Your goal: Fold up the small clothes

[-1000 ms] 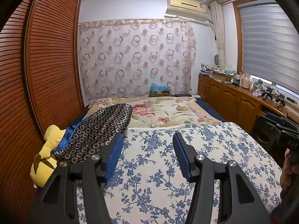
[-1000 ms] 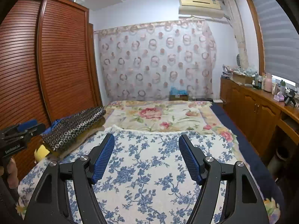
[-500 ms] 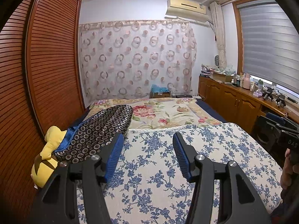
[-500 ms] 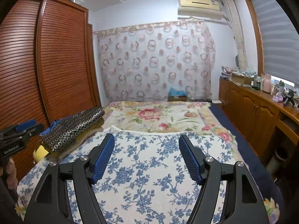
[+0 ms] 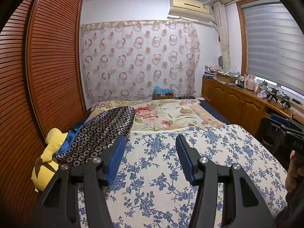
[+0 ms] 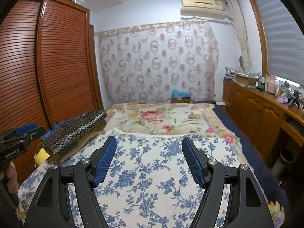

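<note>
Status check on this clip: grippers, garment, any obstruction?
Left gripper open, empty. Right gripper open, empty, both above blue floral bedspread. No small garment in view. Dark circle-print cushion at left edge.

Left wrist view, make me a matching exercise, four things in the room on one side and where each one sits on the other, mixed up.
Things:
1. air conditioner
2. yellow plush toy
3. cardboard box
4. pink bottle

Places:
A. on the wooden counter under the window
B. at the bed's left edge by the slatted wardrobe
C. high on the far wall
D. beyond the bed's far end, before the curtain

Pairs: 1-C, 2-B, 3-D, 4-A
</note>
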A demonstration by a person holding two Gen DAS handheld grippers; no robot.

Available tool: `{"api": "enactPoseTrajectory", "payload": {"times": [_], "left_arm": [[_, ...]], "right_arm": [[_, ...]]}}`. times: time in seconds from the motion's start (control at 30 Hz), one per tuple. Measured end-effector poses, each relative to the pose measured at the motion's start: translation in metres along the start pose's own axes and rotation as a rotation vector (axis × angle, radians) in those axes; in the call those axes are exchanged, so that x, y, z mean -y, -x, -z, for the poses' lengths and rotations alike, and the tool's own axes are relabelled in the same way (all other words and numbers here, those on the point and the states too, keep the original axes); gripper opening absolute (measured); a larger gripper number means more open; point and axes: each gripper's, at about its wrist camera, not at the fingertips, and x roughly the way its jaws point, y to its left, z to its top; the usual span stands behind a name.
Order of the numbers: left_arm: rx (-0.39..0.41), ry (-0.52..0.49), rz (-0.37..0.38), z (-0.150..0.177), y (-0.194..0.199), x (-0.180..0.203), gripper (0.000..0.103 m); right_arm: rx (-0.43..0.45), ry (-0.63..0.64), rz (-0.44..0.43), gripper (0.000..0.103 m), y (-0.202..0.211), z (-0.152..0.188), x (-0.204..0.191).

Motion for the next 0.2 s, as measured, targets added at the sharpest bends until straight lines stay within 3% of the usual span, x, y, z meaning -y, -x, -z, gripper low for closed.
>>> {"api": "enactPoseTrajectory", "payload": {"times": [0.2], "left_arm": [[0.000, 0.000, 0.004, 0.0007, 0.0003, -0.0006, 0.054]], "right_arm": [[0.001, 0.000, 0.002, 0.073, 0.0012, -0.0005, 0.0013]]}}
